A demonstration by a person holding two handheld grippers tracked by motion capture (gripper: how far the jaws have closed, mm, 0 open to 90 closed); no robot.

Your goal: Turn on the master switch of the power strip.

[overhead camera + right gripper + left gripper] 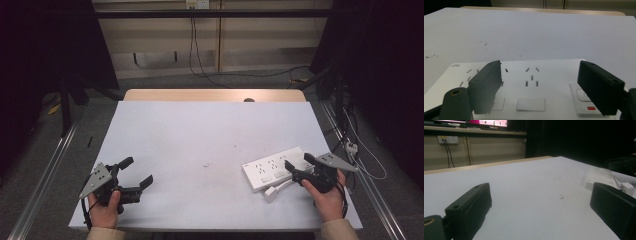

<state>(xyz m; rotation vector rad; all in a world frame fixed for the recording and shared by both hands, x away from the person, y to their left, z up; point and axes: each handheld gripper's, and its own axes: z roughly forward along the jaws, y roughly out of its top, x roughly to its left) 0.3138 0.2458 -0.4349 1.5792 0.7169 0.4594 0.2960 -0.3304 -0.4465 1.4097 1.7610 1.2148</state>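
Nearest the high camera, two forearms in pale sleeves came in from the bottom edge, each hand gripping a black two-jaw claw with a grey three-cornered plate on top. At the near left corner of the white-topped desk (200, 145), the left claw (136, 172) rested in the person's left hand (105, 207), its jaws standing wide apart with nothing but bare desk surface between them; the left gripper view showed the same, the two black jaws far apart at either side.

On the near right part of the desk lay the long white plastic power strip (272, 167), flat, with its rows of socket slots facing up and its length running at a slant from near-left to far-right. A small white plug (270, 193) on a short white lead lay just beside its near edge.

The right claw (299, 166), held in the right hand (325, 197), hovered over the right end of the strip. In the right gripper view its jaws stood wide apart above the strip's (531, 82) face, straddling a group of socket slots and the white rocker switches, and pressing on nothing. Whether the jaw tips touched the strip's surface could not be told.
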